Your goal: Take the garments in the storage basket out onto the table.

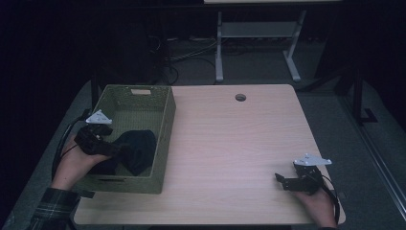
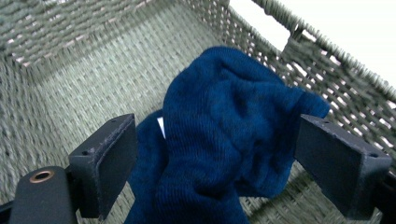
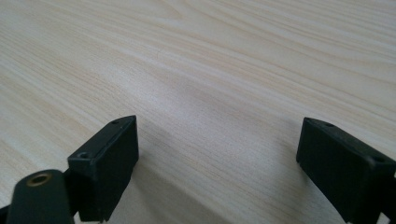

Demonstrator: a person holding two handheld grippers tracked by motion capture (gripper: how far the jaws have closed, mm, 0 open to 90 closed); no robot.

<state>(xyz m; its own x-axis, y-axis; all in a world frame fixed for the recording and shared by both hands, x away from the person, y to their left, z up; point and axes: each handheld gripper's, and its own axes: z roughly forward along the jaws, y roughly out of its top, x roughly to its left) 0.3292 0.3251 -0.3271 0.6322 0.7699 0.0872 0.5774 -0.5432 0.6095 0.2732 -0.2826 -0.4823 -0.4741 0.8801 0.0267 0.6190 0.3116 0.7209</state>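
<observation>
One blue cloth lies bunched inside the woven basket, between the left gripper's spread jaws. Closing squarely on a thick fold would grip best. Rightward, the right gripper rests spread, empty, over the table.

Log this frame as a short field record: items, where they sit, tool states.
item: blue cloth, crumpled
container: green woven basket, at the table's left edge
cloth location: inside the basket, lying between the left tool's open jaws
left tool: open, in the basket, jaws either side of the cloth, not clamped
right tool: open, nothing between the jaws, low over bare wood
surface: light wooden table
</observation>
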